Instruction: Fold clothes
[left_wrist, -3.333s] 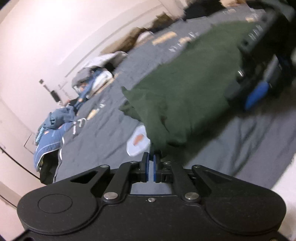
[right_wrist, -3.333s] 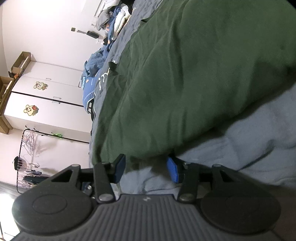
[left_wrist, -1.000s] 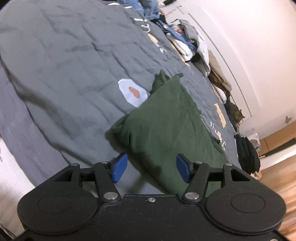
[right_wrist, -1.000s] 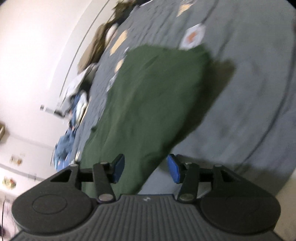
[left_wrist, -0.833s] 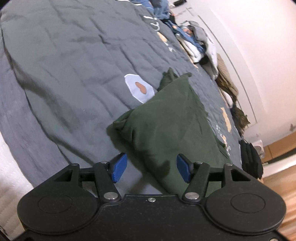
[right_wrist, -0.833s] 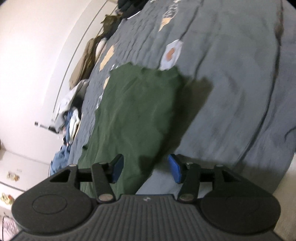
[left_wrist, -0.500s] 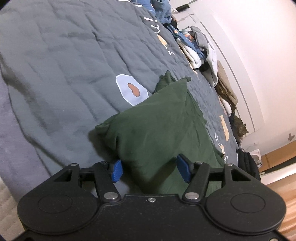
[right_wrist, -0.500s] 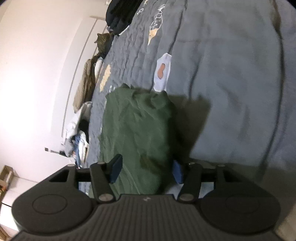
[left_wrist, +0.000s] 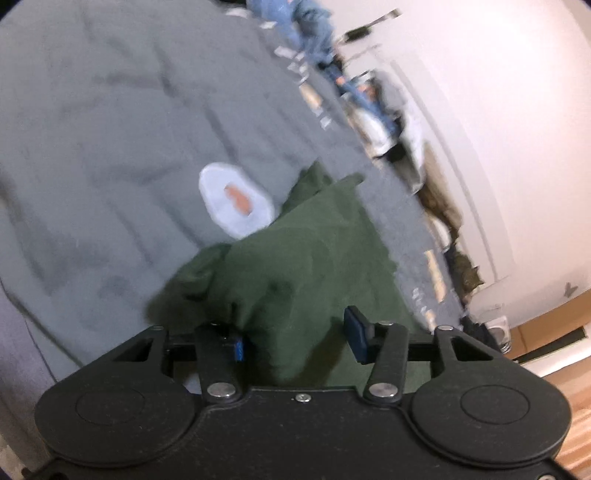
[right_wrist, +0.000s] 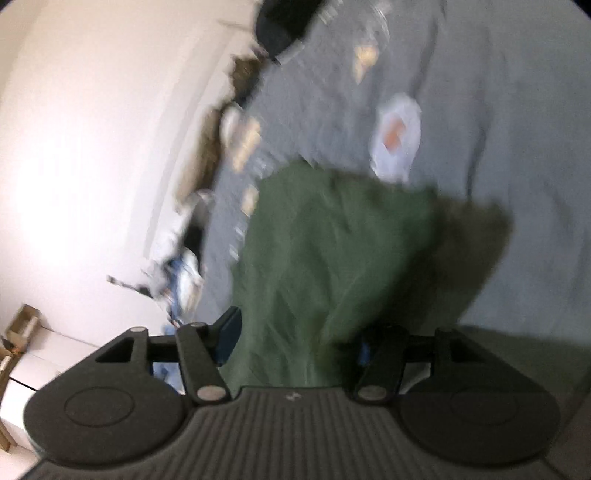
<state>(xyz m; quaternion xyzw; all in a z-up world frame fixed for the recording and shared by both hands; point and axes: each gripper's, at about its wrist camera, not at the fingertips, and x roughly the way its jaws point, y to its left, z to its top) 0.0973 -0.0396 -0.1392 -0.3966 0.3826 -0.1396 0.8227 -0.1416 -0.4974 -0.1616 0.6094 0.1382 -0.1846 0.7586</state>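
Straddling the green garment (left_wrist: 314, 258), both claws (left_wrist: 295, 341) (right_wrist: 295, 339) seemingly gape, tilted low.

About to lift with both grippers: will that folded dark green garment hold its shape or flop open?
The green garment will likely flop: it is soft, wrinkled cloth with a bunched corner. Its layers look loose, so they may slide apart. It probably drags on the quilted grey bedspread rather than slipping. The left gripper and right gripper are open around its edge.

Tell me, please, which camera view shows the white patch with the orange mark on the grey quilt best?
The left wrist view: the white oval patch with the orange mark sits near mid-frame, only mildly blurred, just beyond the folded dark green garment. The right wrist view shows the same patch smaller and smeared by motion blur, beyond the garment's far edge.
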